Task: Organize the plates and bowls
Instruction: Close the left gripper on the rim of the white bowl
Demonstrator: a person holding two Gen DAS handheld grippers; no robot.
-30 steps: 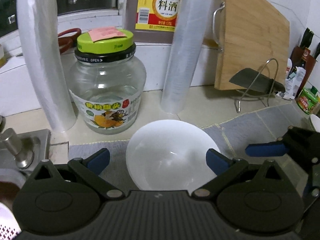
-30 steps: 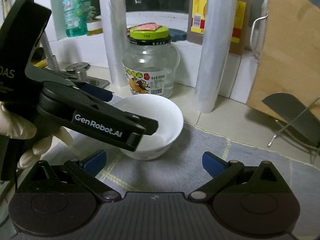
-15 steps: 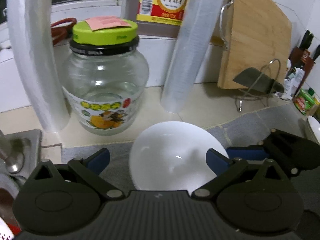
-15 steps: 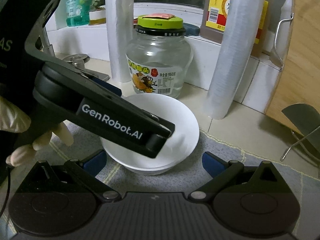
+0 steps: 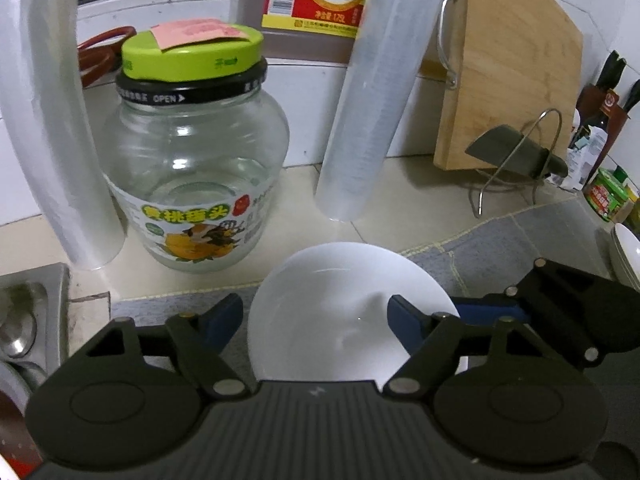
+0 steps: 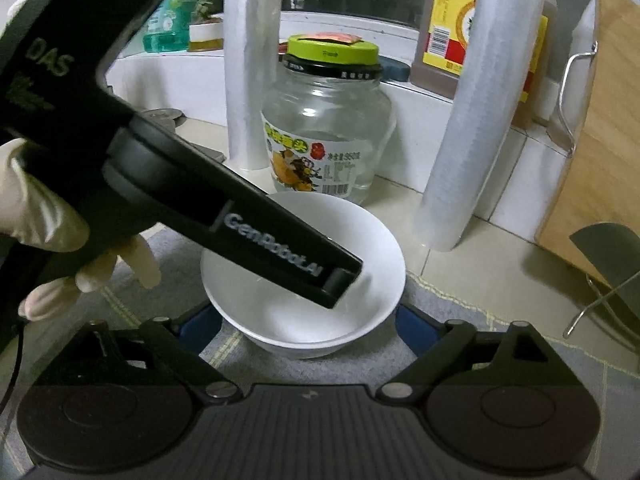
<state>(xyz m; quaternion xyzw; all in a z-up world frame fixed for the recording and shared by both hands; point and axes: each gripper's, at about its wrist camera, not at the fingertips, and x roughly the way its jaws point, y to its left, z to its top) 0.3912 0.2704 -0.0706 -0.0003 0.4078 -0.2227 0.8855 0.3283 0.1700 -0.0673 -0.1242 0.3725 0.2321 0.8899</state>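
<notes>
Lining up on the white bowl [image 5: 332, 308]: both my grippers gape wide, holding nothing; next I pinch its rim.

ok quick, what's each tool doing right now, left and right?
Left tool: open, one finger inside the white bowl, not clamped.
Right tool: open, straddling the bowl, holding nothing.

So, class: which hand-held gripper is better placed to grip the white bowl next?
Probably the left hand-held gripper: it is open, with one finger inside the white bowl and the other outside its rim. The right hand-held gripper, also open, only flanks the whole bowl.
</notes>
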